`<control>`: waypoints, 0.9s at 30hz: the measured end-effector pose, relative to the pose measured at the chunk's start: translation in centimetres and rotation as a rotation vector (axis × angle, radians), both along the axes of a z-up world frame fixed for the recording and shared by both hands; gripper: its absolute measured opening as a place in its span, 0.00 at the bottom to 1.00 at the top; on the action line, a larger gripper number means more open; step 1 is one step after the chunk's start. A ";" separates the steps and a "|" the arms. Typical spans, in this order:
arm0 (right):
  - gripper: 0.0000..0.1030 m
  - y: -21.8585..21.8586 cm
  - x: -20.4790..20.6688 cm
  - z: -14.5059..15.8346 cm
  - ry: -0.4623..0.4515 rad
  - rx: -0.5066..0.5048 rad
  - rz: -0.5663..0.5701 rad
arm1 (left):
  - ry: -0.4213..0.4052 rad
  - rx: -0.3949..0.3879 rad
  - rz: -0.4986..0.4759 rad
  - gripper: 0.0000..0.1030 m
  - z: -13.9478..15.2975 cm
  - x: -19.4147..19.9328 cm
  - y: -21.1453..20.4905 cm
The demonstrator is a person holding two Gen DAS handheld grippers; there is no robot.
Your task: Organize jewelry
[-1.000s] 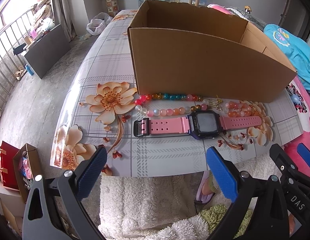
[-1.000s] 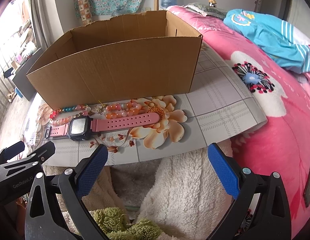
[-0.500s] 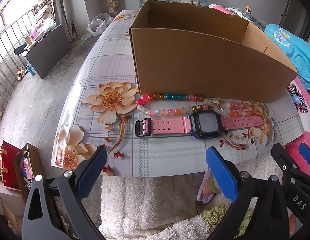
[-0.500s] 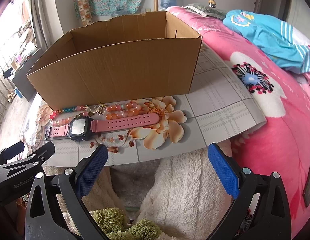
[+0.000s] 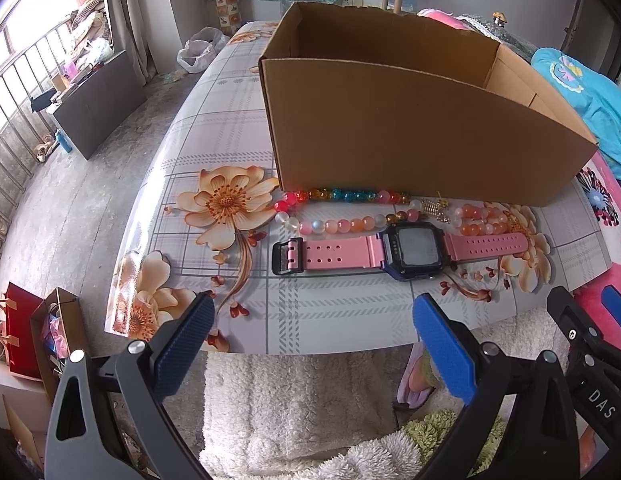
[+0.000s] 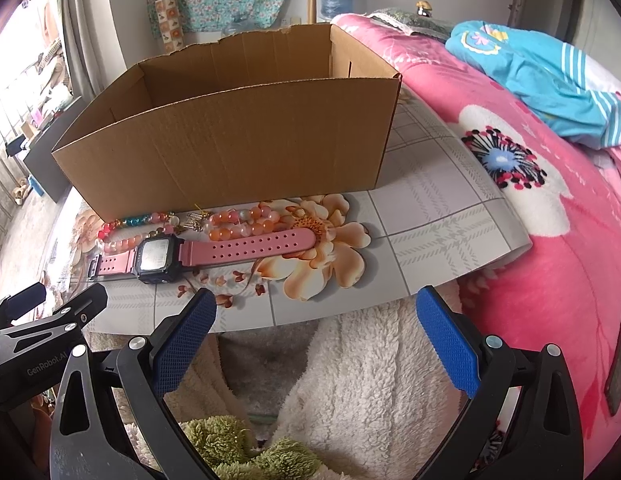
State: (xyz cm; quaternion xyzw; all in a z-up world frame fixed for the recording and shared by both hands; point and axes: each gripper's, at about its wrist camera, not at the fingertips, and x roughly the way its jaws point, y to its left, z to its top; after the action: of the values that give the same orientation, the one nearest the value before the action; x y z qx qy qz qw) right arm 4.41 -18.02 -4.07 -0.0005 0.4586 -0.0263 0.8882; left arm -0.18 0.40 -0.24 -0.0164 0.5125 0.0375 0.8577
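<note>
A pink-strapped digital watch (image 5: 406,246) lies flat on the flowered table, also in the right wrist view (image 6: 198,254). Behind it lie a multicoloured bead bracelet (image 5: 338,210), an orange bead bracelet (image 5: 480,220) and a small gold piece (image 5: 432,205), all against an open cardboard box (image 5: 410,120). The same beads (image 6: 238,222) and box (image 6: 238,148) show in the right wrist view. My left gripper (image 5: 310,336) is open and empty, just short of the table's front edge. My right gripper (image 6: 314,332) is open and empty, to the right of the left one.
The flowered tablecloth (image 5: 214,160) ends at a front edge (image 6: 350,308) over white fleece. A pink bed (image 6: 550,200) with a blue garment (image 6: 542,76) lies right. Floor, bags (image 5: 26,336) and a dark cabinet (image 5: 98,108) are left.
The left gripper has crept a little toward the table, so the watch and box look slightly nearer. The right gripper has hardly moved. Both stay open.
</note>
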 end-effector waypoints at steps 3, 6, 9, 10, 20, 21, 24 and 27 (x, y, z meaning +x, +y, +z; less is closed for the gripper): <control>0.93 0.0 0.0 0.0 0.001 0.001 0.001 | 0.002 0.006 -0.002 0.95 -0.1 0.1 -0.3; 0.93 -0.1 0.1 -0.3 0.006 -0.003 0.000 | 0.009 0.010 -0.004 0.95 -0.2 0.2 -0.5; 0.93 -0.2 0.3 -0.4 0.002 -0.011 -0.007 | 0.017 0.013 -0.005 0.95 -0.6 0.7 -0.5; 0.93 -0.3 0.4 -0.3 -0.001 -0.013 -0.010 | 0.018 0.012 -0.010 0.95 -0.7 0.8 -0.5; 0.93 1.3 2.0 0.9 -0.117 0.005 0.235 | -0.095 0.004 -0.056 0.95 0.0 1.1 1.8; 0.93 1.7 2.3 1.0 -0.126 0.006 0.270 | -0.110 -0.007 -0.071 0.95 0.0 1.2 2.2; 0.93 4.1 3.3 0.7 -0.132 -0.006 0.431 | -0.168 -0.063 -0.111 0.95 0.2 0.9 3.5; 0.89 6.2 4.4 -0.3 -0.081 0.043 0.588 | -0.207 -0.175 -0.157 0.95 0.3 0.7 5.2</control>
State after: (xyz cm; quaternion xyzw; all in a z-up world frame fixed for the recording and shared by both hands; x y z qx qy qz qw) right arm 8.80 -11.81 -4.33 -0.1136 0.4033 0.2421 0.8751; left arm 0.49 5.65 0.09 -0.0547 0.4225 -0.0764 0.9015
